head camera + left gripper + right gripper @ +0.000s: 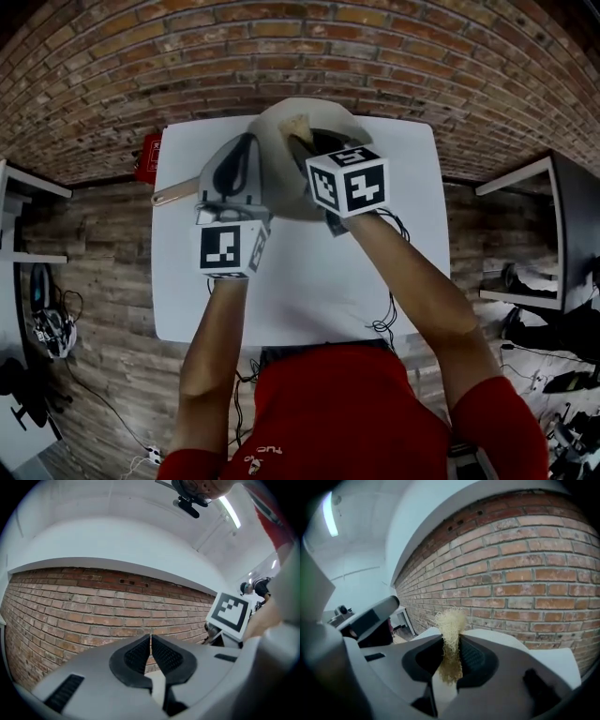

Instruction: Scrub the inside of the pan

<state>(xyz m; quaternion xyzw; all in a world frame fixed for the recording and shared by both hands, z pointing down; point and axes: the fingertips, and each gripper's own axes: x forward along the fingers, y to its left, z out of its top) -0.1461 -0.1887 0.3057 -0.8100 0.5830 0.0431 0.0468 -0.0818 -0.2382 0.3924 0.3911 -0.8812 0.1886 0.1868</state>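
Where head view hides jaws, right gripper [452,643] pinching scrubber [450,620]

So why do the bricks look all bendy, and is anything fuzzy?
Head view: the wide lens bows the brick wall into an arc above the table. Left gripper view: the bricks curve too, and a ceiling light glares white. Right gripper view: the scrubber looks slightly soft, and the corners go black.

Pale beige pan [281,114] with a dark inside, at the far edge of the white desk [281,291], brownish handle [173,195] pointing left, straw-coloured fibrous scrubber [450,620] pinched between the right gripper's [451,644] fingers [474,657], frayed tuft past their tips.
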